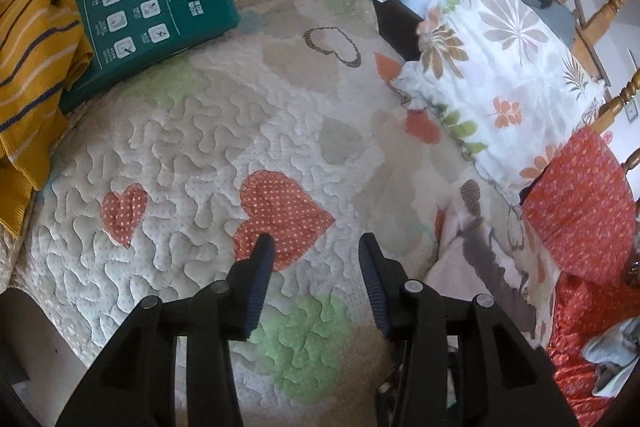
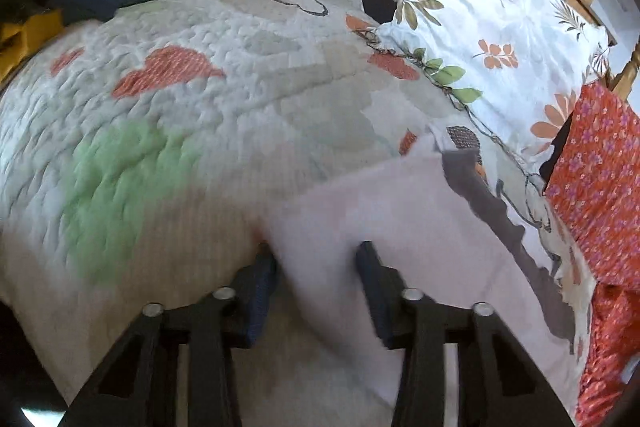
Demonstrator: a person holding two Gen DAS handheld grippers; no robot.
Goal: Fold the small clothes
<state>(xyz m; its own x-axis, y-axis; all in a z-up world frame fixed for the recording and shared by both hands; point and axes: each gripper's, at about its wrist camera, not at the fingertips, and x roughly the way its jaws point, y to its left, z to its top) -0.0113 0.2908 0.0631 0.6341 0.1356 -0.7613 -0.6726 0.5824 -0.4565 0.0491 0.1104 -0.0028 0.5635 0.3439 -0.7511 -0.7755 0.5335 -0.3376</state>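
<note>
Right gripper [image 2: 316,263] parted with a pale pink cloth [image 2: 360,223] lying between its fingers, cloth resting near the quilt's [image 2: 160,115] right edge beside a floral pillow [image 2: 496,27], left gripper [image 1: 316,255] spread wide, empty, above a red heart patch [image 1: 280,211], green package [image 1: 148,7] at the far left corner.

The quilt [image 1: 208,131] is cream with red dotted and green hearts. At right, a pink cloth [image 2: 360,211]; upper left, a yellow striped top [image 1: 32,39].
</note>
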